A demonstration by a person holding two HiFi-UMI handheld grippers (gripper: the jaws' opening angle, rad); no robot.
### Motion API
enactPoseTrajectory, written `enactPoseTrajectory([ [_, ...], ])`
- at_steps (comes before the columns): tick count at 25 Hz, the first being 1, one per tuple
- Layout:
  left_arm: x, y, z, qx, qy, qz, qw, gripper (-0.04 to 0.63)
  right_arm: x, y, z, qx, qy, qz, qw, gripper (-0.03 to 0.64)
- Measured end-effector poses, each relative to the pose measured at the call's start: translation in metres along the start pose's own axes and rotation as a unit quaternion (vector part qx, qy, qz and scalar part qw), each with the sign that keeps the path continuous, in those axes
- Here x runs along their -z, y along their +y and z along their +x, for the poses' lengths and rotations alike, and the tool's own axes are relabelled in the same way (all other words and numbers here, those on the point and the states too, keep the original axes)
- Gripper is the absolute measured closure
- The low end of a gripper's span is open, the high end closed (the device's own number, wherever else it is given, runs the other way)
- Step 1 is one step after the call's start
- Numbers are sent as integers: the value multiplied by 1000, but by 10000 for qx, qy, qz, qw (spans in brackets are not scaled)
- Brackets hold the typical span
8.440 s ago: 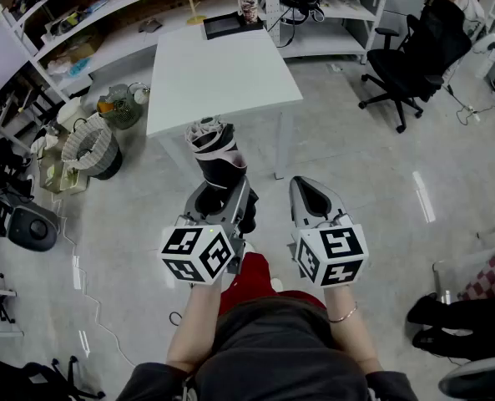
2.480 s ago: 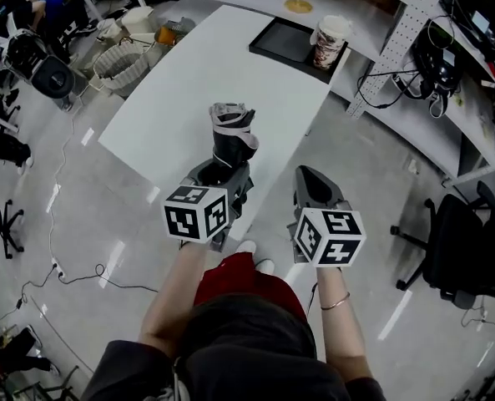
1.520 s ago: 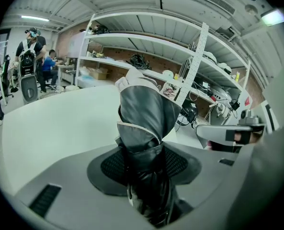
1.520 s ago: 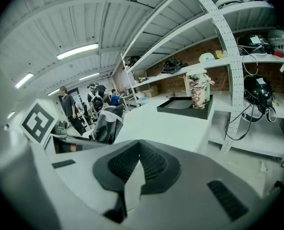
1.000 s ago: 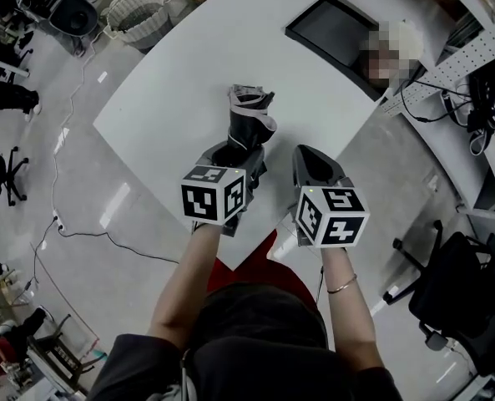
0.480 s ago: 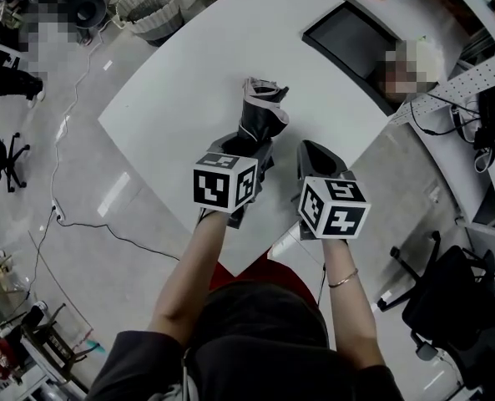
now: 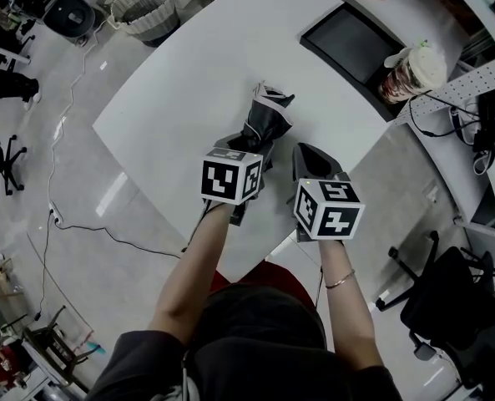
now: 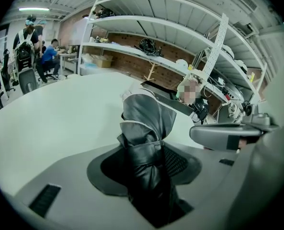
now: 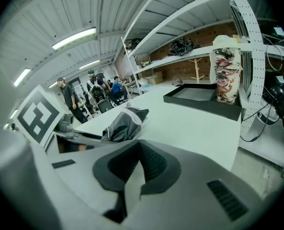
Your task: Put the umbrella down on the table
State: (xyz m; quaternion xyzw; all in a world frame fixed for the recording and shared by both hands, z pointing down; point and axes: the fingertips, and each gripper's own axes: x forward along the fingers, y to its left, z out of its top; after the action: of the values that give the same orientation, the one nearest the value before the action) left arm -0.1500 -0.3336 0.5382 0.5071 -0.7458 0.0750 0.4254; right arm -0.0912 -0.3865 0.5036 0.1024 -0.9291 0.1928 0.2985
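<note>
White table (image 7: 172,90) in a cluttered workshop. Left gripper (image 7: 243,153) is clamped on the folded black umbrella (image 7: 270,117), which is tilted over the table; contact unclear. Right gripper (image 7: 312,161) is closed and empty. Risk: if released too high, the umbrella could bounce or roll toward the edge.

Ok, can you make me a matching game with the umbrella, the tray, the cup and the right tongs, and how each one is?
Things:
1. umbrella
2. tray
3. cup
4. right tongs

States:
A. shut, holding nothing
B. upright, with a pattern on it
C. gripped in the left tongs
D. black, lying flat on the table

Pairs: 1-C, 2-D, 3-B, 4-A.
</note>
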Motion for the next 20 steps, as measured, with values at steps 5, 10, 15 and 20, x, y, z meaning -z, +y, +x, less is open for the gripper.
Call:
enactPoseTrajectory([
  [5,2,0,9,-3,116,11,9999,393,0,-3,7,7,71,36,10000,598],
  [10,0,1,14,-50,156,65,9998,390,4,-7,12,28,153,43,9999,598],
  [15,0,0,16,-87,129,158,9998,380,7,-8,13,33,182,59,9998,598],
  [20,1,-2,18,-198,89,281,9994,360,10,-10,10,63,188,111,9997,598],
])
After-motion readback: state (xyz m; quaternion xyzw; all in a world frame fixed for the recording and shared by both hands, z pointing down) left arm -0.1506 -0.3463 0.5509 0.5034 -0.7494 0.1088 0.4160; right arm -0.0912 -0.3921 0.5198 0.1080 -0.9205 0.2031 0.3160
